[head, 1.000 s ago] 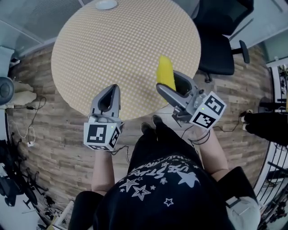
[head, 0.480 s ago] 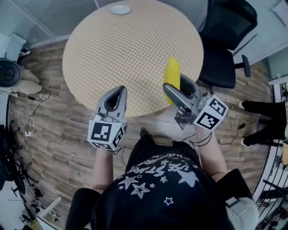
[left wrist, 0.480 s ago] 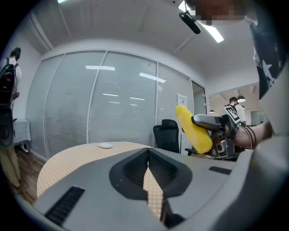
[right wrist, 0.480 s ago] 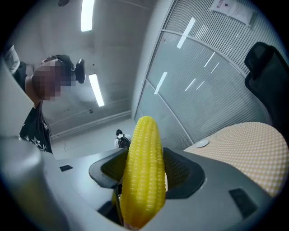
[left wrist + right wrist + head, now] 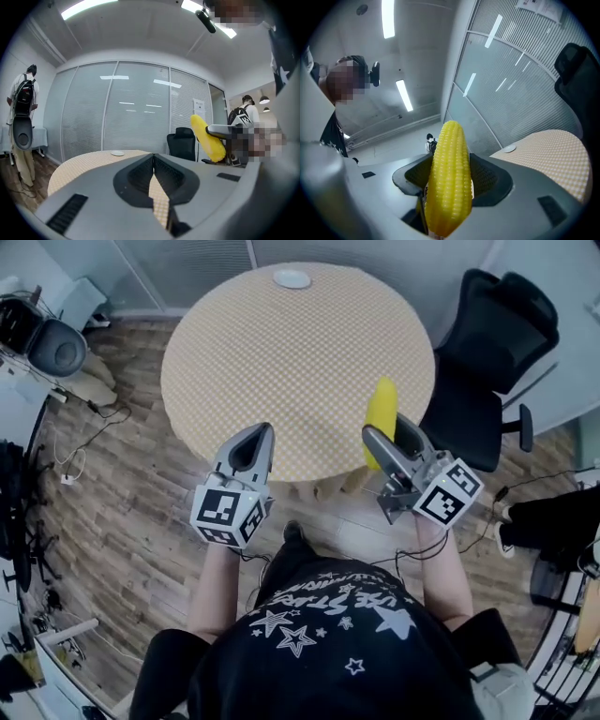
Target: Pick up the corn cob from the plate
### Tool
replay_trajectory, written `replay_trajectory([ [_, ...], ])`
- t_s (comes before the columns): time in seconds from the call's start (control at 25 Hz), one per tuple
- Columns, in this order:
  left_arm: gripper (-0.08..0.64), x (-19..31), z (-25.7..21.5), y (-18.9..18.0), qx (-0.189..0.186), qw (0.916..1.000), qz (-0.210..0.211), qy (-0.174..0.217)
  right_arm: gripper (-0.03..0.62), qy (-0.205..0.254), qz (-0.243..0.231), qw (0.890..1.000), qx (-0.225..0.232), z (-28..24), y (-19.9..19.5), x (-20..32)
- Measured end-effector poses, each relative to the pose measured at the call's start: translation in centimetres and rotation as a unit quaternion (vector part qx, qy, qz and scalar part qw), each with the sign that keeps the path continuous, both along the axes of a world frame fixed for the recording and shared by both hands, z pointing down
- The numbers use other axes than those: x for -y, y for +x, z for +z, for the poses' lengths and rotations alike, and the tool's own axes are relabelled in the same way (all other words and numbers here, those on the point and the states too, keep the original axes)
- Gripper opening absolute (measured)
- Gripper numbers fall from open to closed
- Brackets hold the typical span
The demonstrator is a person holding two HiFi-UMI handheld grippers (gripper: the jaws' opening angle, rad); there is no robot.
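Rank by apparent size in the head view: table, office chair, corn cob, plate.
1. table
2. office chair
3. corn cob, held nearer the camera, so its lead over the plate is unsure
4. plate, far across the table

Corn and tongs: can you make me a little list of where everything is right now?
corn: yellow, gripped in the right tongs, off the plate
right tongs: shut on the corn
left tongs: shut, holding nothing
plate: white, at the table's far edge
table: round, checked top
chair: black, on the table's right
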State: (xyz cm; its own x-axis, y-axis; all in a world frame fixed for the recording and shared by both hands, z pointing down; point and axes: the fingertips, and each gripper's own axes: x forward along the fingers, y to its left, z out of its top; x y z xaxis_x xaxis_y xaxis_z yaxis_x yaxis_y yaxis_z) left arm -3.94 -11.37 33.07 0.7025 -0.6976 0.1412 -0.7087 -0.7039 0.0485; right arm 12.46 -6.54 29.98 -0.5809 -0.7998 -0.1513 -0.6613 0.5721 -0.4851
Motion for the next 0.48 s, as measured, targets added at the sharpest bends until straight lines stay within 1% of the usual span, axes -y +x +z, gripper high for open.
replay_trajectory([
  [0.24, 0.006, -3.0, 0.7, 1.7, 0.012, 0.9994, -0.033, -0.001, 0.255, 0.003, -0.013, 1.0, 0.001, 1.0, 2.9, -2.4],
  [0.48, 0.006, -7.3, 1.3, 3.3, 0.006, 0.9978, -0.066, -0.004, 0.255, 0.008, -0.034, 0.999, 0.009, 1.7, 5.1, -6.7],
])
